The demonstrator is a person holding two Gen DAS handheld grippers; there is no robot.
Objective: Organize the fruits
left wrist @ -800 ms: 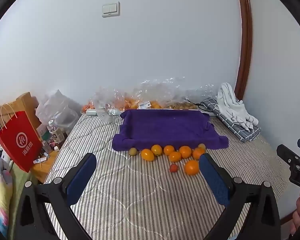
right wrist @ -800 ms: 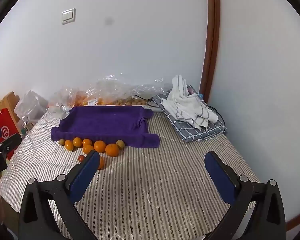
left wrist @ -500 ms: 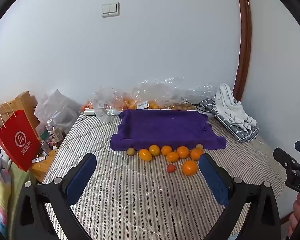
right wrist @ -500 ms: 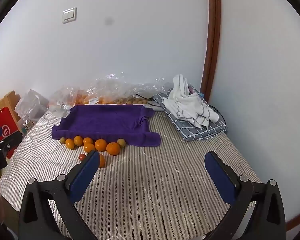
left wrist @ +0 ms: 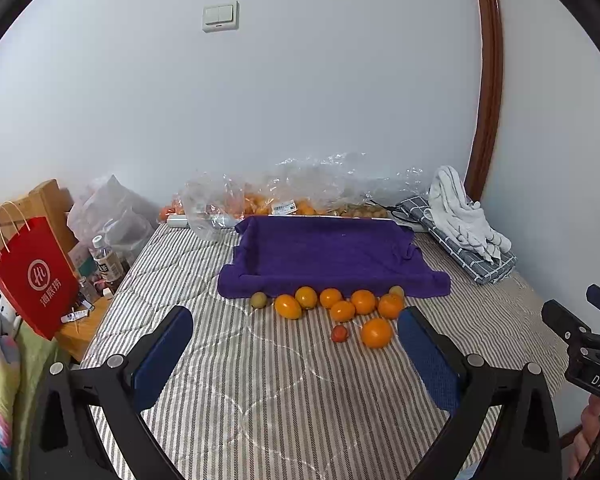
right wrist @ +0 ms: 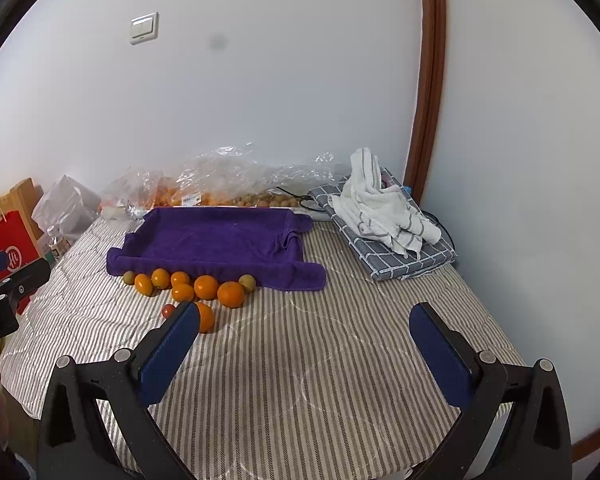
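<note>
While held above the near end of the striped quilted bed cover (left wrist: 284,400), left gripper (left wrist: 296,340) spread wide, holding nothing, blue textured pads (left wrist: 162,354) on black angular arms. Right gripper (right wrist: 304,336) likewise spread wide and holding nothing, its left pad (right wrist: 168,348) overlapping the nearest orange in that view.

Fruit clustered on the cover, just in front of the purple tray. Purple towel-lined tray (left wrist: 328,252): shallow, rectangular, plush fabric draped over the rim and spilling onto the cover at the front corners. Along its front edge, a loose row of round, smooth, glossy oranges (left wrist: 332,298), some touching one another. Small dull yellow-green fruit (left wrist: 259,300) at the left end of the row, a second one (left wrist: 397,291) at the right end, against the towel. Nearer the camera, apart from the row, one larger orange (left wrist: 376,333) with a small red tomato-like fruit (left wrist: 339,333) just beside it.

Behind the tray, against the white wall, crinkled clear plastic bags (left wrist: 300,188) with more orange and brownish fruit inside. To the right, crumpled white striped towel (left wrist: 460,212) atop a folded grey checked cloth (left wrist: 484,264). At the left bedside, stiff red paper bag (left wrist: 32,276) with cord handles, and a plastic bottle (left wrist: 106,260). Rectangular wall switch (left wrist: 219,16) above.
</note>
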